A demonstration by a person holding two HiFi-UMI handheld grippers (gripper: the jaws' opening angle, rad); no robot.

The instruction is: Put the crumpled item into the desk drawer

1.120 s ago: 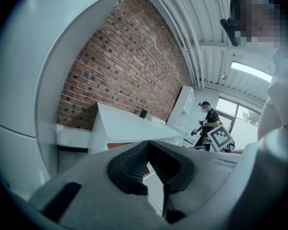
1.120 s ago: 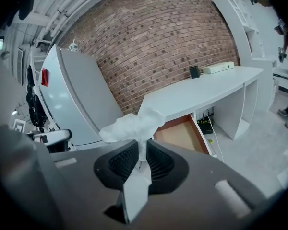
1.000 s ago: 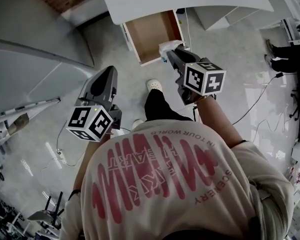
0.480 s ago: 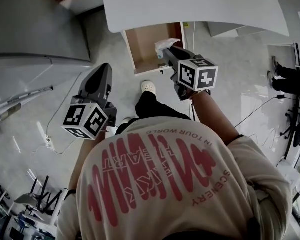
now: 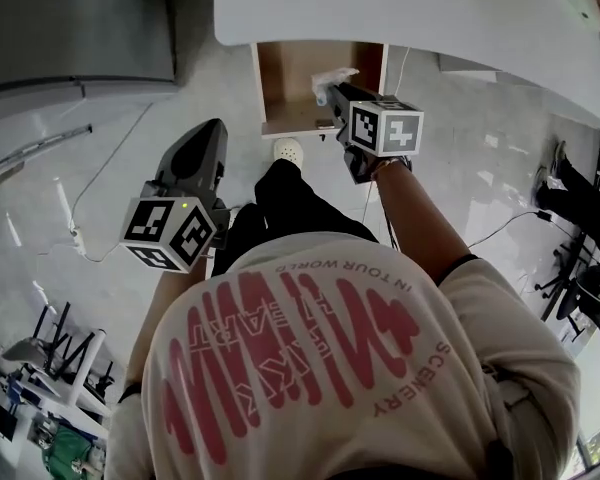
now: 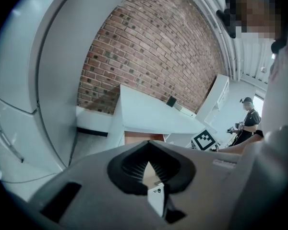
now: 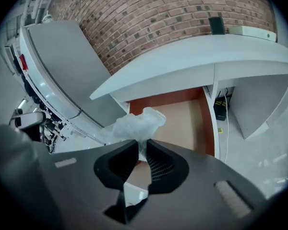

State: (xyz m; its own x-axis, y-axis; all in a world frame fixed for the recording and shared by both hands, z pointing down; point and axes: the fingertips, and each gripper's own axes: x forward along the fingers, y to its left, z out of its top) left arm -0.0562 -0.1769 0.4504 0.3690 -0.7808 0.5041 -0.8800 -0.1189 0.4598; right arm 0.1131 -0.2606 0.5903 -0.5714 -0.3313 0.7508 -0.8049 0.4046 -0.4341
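Note:
The crumpled item (image 7: 134, 125) is a wad of clear white plastic, and my right gripper (image 7: 141, 143) is shut on its lower end. In the head view the crumpled item (image 5: 333, 77) hangs over the open desk drawer (image 5: 292, 123), which has a bare brown wooden floor (image 7: 182, 121). The drawer sticks out from under the white desk (image 5: 410, 13). My left gripper (image 5: 209, 130) hangs lower left of the drawer, over the floor. Its jaws meet at the tips (image 6: 148, 146) with nothing between them.
A large grey cabinet (image 5: 70, 28) stands left of the desk. Cables (image 5: 90, 183) trail over the pale floor. The holder's white shoe (image 5: 288, 150) rests just before the drawer front. Another person (image 5: 580, 193) stands far right, and chairs (image 5: 60, 358) stand lower left.
Both grippers have come down and forward towards the desk. The right one has carried the crumpled item from the drawer's front corner to a place over its inside.

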